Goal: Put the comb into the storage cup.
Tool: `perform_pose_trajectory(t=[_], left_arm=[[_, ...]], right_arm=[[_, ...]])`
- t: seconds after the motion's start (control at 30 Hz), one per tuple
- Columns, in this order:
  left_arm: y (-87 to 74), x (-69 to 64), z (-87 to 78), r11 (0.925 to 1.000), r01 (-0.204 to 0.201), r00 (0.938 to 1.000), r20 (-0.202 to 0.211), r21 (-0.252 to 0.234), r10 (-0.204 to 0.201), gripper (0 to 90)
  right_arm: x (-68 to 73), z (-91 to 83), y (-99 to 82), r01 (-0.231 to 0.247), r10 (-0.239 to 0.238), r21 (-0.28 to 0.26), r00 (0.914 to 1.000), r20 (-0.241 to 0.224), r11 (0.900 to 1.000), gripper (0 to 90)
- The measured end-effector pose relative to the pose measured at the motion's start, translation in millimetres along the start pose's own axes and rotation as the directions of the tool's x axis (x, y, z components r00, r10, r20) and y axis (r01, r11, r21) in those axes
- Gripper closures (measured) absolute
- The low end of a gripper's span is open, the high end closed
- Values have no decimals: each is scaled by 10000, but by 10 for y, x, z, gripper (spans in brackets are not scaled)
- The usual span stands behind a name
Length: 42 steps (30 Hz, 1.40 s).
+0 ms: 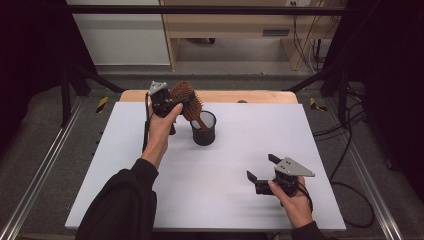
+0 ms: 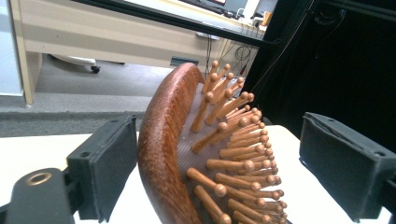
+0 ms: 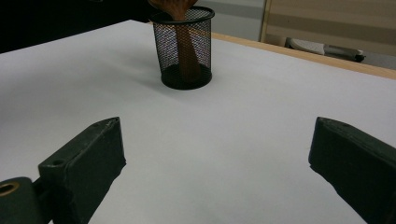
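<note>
A wooden paddle hairbrush (image 1: 186,97) stands with its handle down in a black mesh cup (image 1: 203,129) at the back middle of the white table (image 1: 260,135). My left gripper (image 1: 181,104) is open around the brush head. In the left gripper view the brush (image 2: 168,154) sits between the jaws, its wooden back close to the left pad (image 2: 107,163) and its pegs apart from the right pad (image 2: 341,158). My right gripper (image 1: 261,167) rests open near the front right with nothing in it. The right gripper view shows the cup (image 3: 201,51) ahead with the handle (image 3: 186,56) inside.
The white board leaves a wooden table edge (image 1: 250,96) showing at the back. Black frame bars and cables (image 1: 350,150) run along the right side. A wooden desk (image 1: 230,25) stands beyond the table.
</note>
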<state>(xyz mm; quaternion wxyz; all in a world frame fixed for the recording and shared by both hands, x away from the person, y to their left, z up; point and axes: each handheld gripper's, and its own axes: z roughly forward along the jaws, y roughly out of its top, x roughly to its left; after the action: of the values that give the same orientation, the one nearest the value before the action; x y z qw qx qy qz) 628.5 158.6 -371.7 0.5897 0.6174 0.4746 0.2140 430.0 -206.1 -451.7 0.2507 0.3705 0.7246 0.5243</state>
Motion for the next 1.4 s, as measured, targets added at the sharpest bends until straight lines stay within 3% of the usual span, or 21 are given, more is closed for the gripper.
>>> perform_pose_trajectory(t=[0.83, 1.4], left_arm=[[-37, 6, -51, 9999, -149, 9998, -162, 2, 149, 57], [-44, -42, -207, 9989, -415, 9990, -195, -228, 410, 47]], right_arm=[[6, 5, -1, -1, 1, 16, 10000, 1, 10000, 40], [25, 21, 3, 81, -81, 52, 10000, -18, 10000, 39]])
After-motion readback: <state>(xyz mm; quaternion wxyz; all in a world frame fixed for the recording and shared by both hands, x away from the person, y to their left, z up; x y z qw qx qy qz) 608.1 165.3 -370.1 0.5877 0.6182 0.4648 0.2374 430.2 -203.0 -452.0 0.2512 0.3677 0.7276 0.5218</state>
